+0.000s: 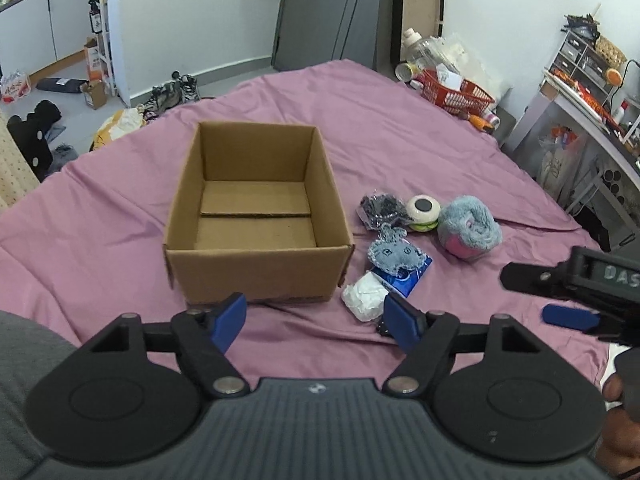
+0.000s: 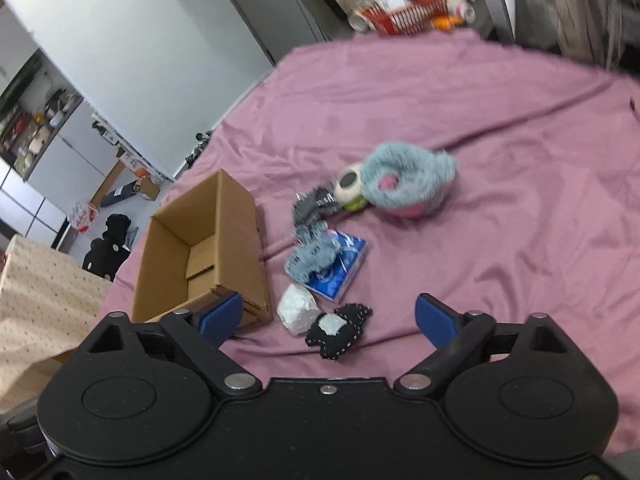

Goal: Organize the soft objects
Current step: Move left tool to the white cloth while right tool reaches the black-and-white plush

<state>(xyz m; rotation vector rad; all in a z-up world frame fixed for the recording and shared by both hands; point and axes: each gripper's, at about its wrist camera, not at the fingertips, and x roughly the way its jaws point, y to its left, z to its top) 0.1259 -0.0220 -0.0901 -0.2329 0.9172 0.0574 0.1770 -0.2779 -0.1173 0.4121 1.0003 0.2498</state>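
An open, empty cardboard box (image 1: 256, 216) (image 2: 200, 252) sits on the purple bedsheet (image 1: 400, 128). To its right lies a cluster of soft items: a fluffy grey-blue and pink plush (image 1: 468, 226) (image 2: 408, 184), a round cream eye toy (image 1: 423, 212) (image 2: 350, 186), a dark shiny packet (image 1: 380, 208) (image 2: 312, 204), a denim fish patch (image 1: 394, 254) (image 2: 314, 258) on a blue tissue pack (image 1: 408, 278) (image 2: 344, 268), a white wad (image 1: 366, 300) (image 2: 298, 308), and a black stitched pouch (image 2: 338, 330). My left gripper (image 1: 316, 322) is open and empty, below the box. My right gripper (image 2: 330, 318) is open and empty, over the black pouch; it also shows at the left wrist view's right edge (image 1: 572, 292).
A red basket (image 1: 456, 94) (image 2: 404, 16) with bottles and clutter stands at the bed's far corner. A desk with shelves (image 1: 592, 120) runs along the right. Shoes, bags and boxes lie on the floor beyond the far left edge of the bed (image 1: 168, 96).
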